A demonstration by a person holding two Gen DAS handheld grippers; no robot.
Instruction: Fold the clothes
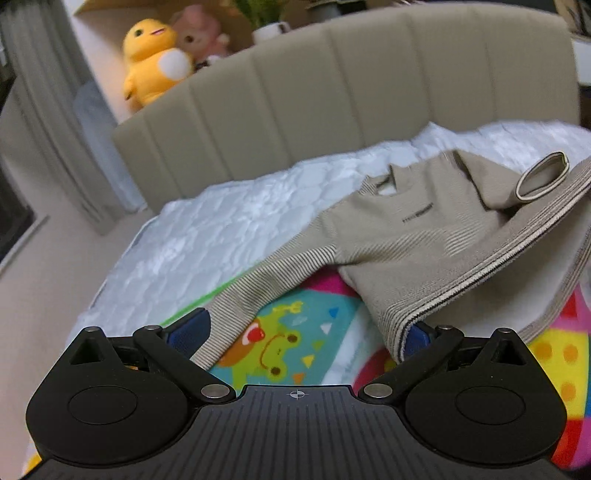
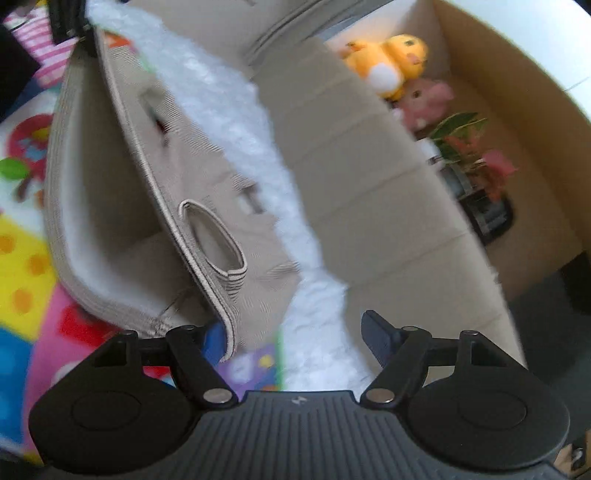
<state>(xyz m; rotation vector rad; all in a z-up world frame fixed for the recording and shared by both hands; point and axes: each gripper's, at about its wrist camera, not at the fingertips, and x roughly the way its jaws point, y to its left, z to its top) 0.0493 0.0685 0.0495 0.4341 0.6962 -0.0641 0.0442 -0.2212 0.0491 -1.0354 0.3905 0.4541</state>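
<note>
A beige knit sweater (image 1: 417, 236) lies partly raised over a colourful cartoon blanket (image 1: 280, 339) on the bed. My left gripper (image 1: 303, 334) stands open and wide. The striped sleeve crosses in front of its left finger and the striped hem (image 1: 402, 332) rests against its right finger, with only blanket between the pads. In the right wrist view the sweater (image 2: 122, 206) hangs with its hem lifted. My right gripper (image 2: 295, 334) is open. The hem edge (image 2: 227, 332) touches its left finger and the right finger is apart. A sleeve cuff (image 2: 214, 236) gapes open.
A white quilted mattress cover (image 1: 221, 221) lies under the blanket. A beige padded headboard (image 1: 332, 92) stands behind it. A yellow plush toy (image 1: 151, 59) and a pink one (image 1: 199, 29) sit on the ledge behind, next to a potted plant (image 2: 469, 147). Grey curtains (image 1: 44, 110) hang at left.
</note>
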